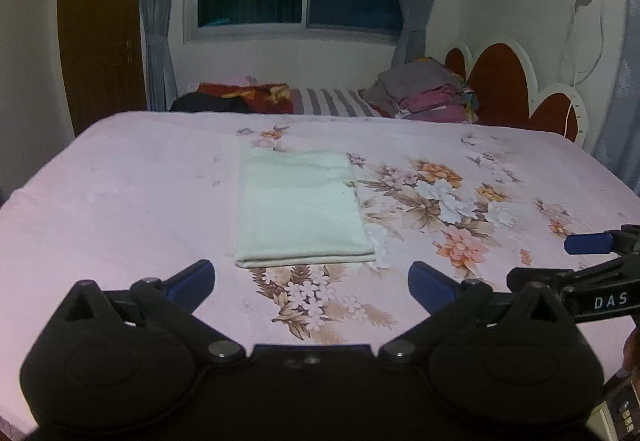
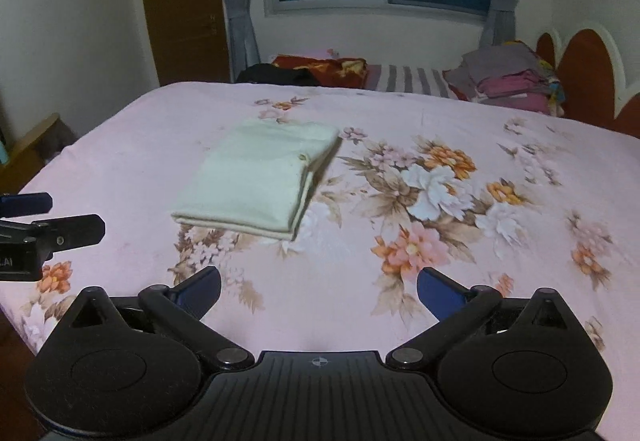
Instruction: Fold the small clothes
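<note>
- The left tongs point(image 1: 310, 283) are gaping wide with nothing in them, hanging over the bed point(image 1: 120, 201) just in front of the cloth point(image 1: 298, 205).
- The cloth is lying flat on the pink bed, folded into a neat stack, so this fold is looking done.
- The right tongs point(image 2: 318, 291) are gaping wide too, holding nothing.

The right gripper point(image 1: 592, 261) is cut off by the left view's edge. The clothes pile point(image 1: 432, 93) at the back is too blurred to sort, perhaps shirts. The cloth's point(image 2: 256, 181) underside is hidden.
</note>
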{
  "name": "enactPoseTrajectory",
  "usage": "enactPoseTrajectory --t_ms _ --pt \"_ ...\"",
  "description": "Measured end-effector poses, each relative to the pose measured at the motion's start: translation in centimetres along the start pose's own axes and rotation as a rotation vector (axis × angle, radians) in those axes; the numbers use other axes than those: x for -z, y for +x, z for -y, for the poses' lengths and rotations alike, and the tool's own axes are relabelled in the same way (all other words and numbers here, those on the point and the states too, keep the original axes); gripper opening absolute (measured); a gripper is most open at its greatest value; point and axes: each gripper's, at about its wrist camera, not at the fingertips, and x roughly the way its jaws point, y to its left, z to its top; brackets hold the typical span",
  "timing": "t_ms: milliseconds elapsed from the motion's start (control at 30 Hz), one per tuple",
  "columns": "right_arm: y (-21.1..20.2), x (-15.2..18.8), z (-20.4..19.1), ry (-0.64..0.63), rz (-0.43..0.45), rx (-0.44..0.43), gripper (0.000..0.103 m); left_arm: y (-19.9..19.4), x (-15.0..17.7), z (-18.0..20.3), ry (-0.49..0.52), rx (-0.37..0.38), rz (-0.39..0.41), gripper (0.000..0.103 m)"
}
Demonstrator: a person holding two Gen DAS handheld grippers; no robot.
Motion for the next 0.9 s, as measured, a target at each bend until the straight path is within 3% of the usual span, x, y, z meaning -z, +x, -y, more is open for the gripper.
enactPoseTrajectory --t_ms 400,900 --pt "-5.9 2.9 -1.7 0.012 0.035 0.029 0.103 -4.9 2.2 1.1 -0.006 0.039 0.034 0.103" --pt "-8.4 3.2 -1.9 0.013 0.076 0.038 0.103 -6.1 2.0 1.8 0.03 0.047 0.065 0.103"
